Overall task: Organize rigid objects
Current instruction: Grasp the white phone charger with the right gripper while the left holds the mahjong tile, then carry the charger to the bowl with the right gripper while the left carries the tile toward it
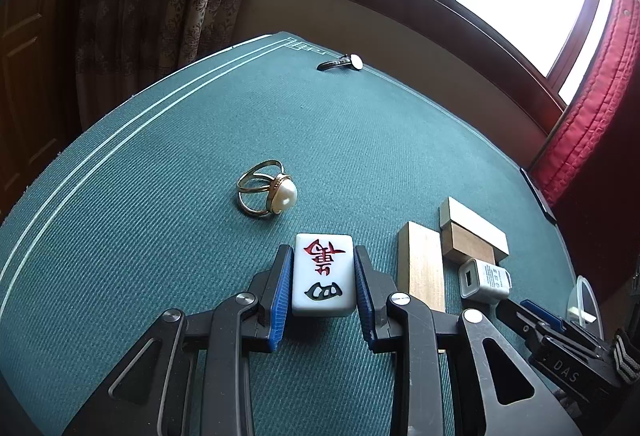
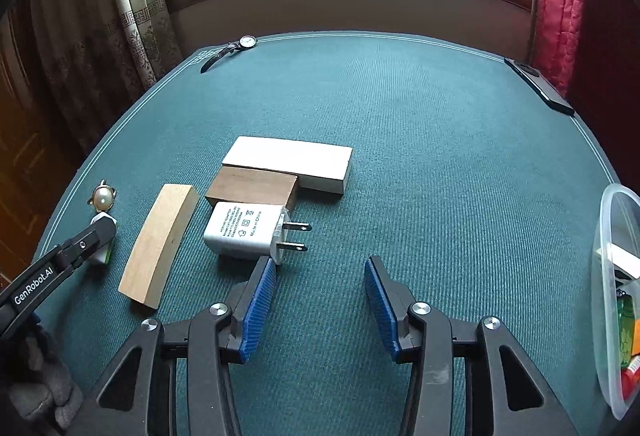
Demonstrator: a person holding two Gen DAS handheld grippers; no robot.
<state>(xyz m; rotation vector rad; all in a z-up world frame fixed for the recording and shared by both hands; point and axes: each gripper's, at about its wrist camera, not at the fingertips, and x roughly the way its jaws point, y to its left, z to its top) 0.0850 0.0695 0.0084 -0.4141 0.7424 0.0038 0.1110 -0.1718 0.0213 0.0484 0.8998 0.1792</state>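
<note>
My left gripper is shut on a white mahjong tile with red and black characters, low over the green table. It also shows at the left of the right wrist view. A pearl ring lies just ahead of it. Right of the tile lie a light wooden block, a dark wooden block, a pale block and a white power adapter. My right gripper is open and empty, its left finger next to the adapter.
A wristwatch lies at the table's far left corner. A black remote lies on the far right edge. A clear plastic container holding small items stands at the right edge. Curtains and a window are beyond the table.
</note>
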